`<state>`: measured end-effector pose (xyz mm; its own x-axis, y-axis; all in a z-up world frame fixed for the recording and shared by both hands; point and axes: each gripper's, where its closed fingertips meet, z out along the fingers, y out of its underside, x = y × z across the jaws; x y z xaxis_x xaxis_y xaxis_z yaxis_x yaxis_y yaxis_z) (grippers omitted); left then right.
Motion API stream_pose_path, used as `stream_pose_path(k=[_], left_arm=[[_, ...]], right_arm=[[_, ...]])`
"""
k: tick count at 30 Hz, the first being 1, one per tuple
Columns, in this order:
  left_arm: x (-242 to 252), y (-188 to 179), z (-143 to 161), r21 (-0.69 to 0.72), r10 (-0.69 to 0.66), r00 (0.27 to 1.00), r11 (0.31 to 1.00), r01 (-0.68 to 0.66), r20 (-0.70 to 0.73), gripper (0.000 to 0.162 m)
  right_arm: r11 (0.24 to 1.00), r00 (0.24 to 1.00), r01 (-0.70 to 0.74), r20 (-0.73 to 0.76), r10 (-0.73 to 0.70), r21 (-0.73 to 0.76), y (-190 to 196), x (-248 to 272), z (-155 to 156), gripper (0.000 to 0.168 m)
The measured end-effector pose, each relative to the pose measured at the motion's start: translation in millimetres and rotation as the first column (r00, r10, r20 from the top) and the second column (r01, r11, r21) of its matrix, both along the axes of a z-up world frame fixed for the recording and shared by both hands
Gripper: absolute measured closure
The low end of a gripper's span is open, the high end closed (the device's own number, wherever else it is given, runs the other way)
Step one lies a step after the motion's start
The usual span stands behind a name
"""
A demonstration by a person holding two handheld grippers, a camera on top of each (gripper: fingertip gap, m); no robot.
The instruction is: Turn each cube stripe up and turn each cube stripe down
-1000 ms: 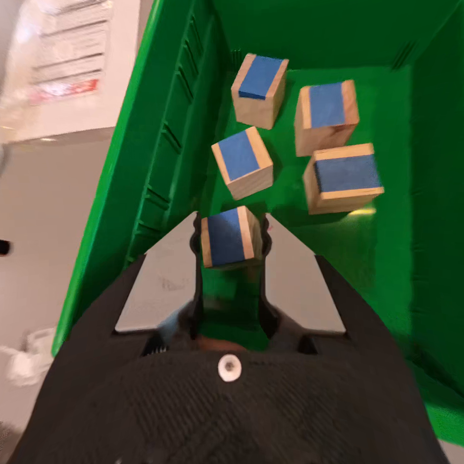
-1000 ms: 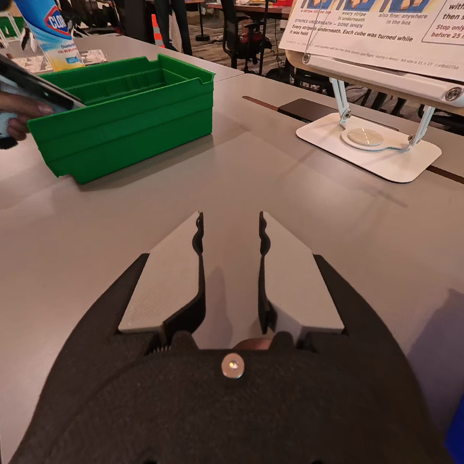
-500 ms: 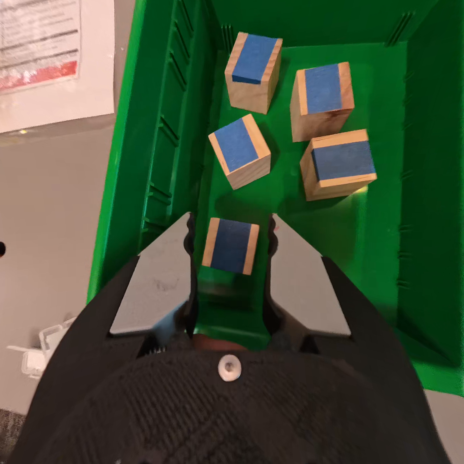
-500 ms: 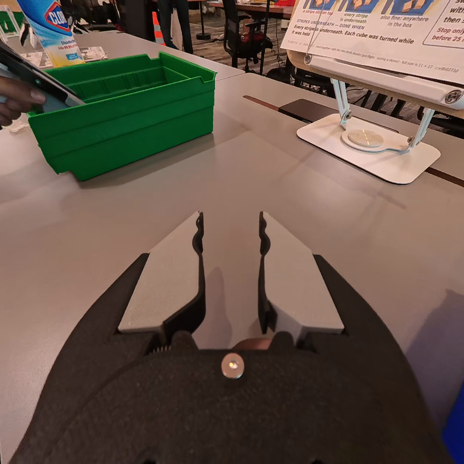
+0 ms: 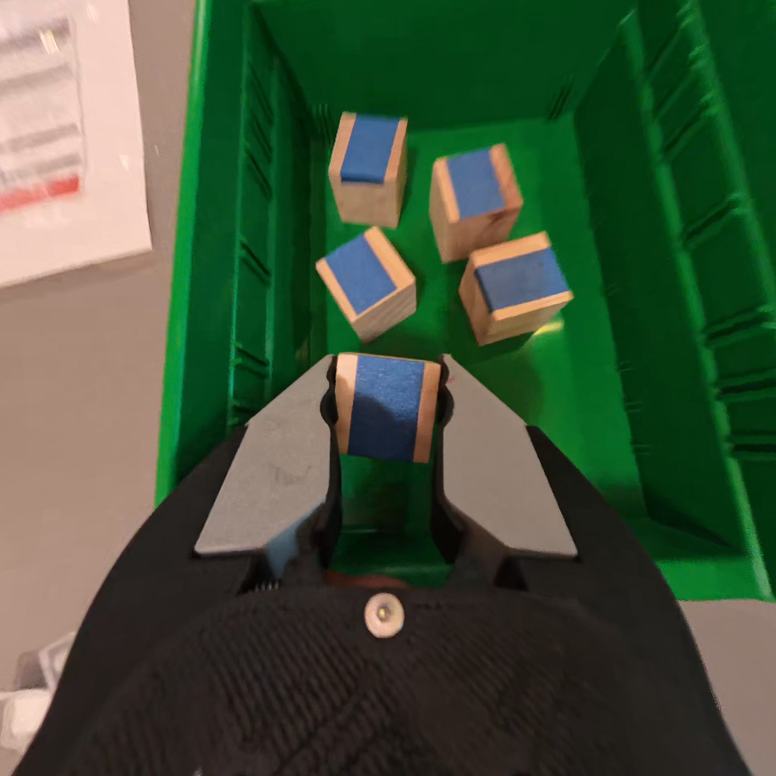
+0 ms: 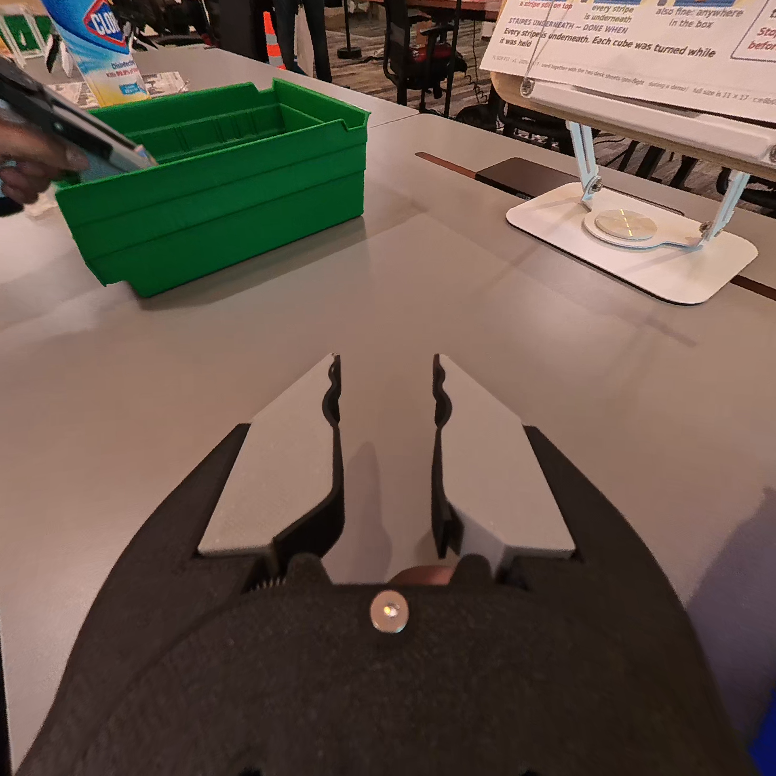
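Note:
In the left wrist view I look down into a green bin (image 5: 462, 63). My left gripper (image 5: 386, 365) is shut on a wooden cube (image 5: 386, 407) with its blue stripe facing up, held above the bin's near end. Four more cubes lie stripe up on the bin floor: far left (image 5: 369, 168), far right (image 5: 474, 201), middle left (image 5: 365, 281), middle right (image 5: 516, 285). My right gripper (image 6: 386, 361) is open and empty over the grey table, away from the bin (image 6: 218, 201). The left gripper (image 6: 84, 138) shows at the bin's left end.
A white sheet (image 5: 63, 147) lies on the table left of the bin. A white document stand (image 6: 630, 235) stands at the right back. A wipes container (image 6: 100, 50) stands behind the bin. A hand (image 6: 25, 172) holds the left gripper.
Half a second ago the left jaws stood open around the cube lying on the bin floor. Now they have shut on it and the cube sits higher. The right gripper has not moved.

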<state>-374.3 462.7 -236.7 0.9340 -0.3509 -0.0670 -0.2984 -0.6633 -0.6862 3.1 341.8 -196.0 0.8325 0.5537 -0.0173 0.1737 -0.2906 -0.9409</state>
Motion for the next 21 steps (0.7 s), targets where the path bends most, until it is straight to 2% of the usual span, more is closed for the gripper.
stream_pose_path(k=[4,7,9,11,14,17,18,21], left_arm=[[31.2,-8.6,53.7,0.214,-0.145,0.989,0.966,0.146,-0.019,0.117],[85.3,-39.2,98.4,0.376,-0.344,0.936,0.86,0.345,-0.07,0.117],[129.2,-68.2,120.2,0.465,-0.47,0.869,0.741,0.485,-0.157,0.117],[177.9,-103.4,130.7,0.519,-0.586,0.768,0.586,0.622,-0.258,0.118],[247.9,-168.6,133.3,0.581,-0.74,0.552,0.271,0.767,-0.383,0.117],[291.9,-228.6,127.3,0.611,-0.83,0.348,0.01,0.791,-0.436,0.118],[300.5,-241.1,127.7,0.627,-0.838,0.317,-0.039,0.778,-0.445,0.118],[317.7,-266.7,131.3,0.668,-0.856,0.256,-0.131,0.732,-0.449,0.118]], right_arm=[[0.997,0.997,-0.074,-0.031,0.073,-0.026,-6.0,-11.5,-1.9,0.126],[0.965,0.965,-0.242,-0.129,0.229,-0.099,-23.1,-36.0,-5.3,0.125],[0.903,0.899,-0.402,-0.252,0.357,-0.155,-42.4,-57.1,-3.6,0.122],[0.813,0.798,-0.555,-0.389,0.46,-0.178,-63.9,-74.0,4.0,0.119],[0.666,0.625,-0.729,-0.549,0.555,-0.158,-94.1,-87.2,20.9,0.113],[0.564,0.455,-0.824,-0.66,0.597,-0.058,-114.7,-86.6,47.0,0.111],[0.531,0.393,-0.847,-0.695,0.602,-0.02,-120.4,-84.2,56.2,0.11],[0.446,0.232,-0.892,-0.768,0.597,0.077,-132.5,-75.2,77.8,0.11]])
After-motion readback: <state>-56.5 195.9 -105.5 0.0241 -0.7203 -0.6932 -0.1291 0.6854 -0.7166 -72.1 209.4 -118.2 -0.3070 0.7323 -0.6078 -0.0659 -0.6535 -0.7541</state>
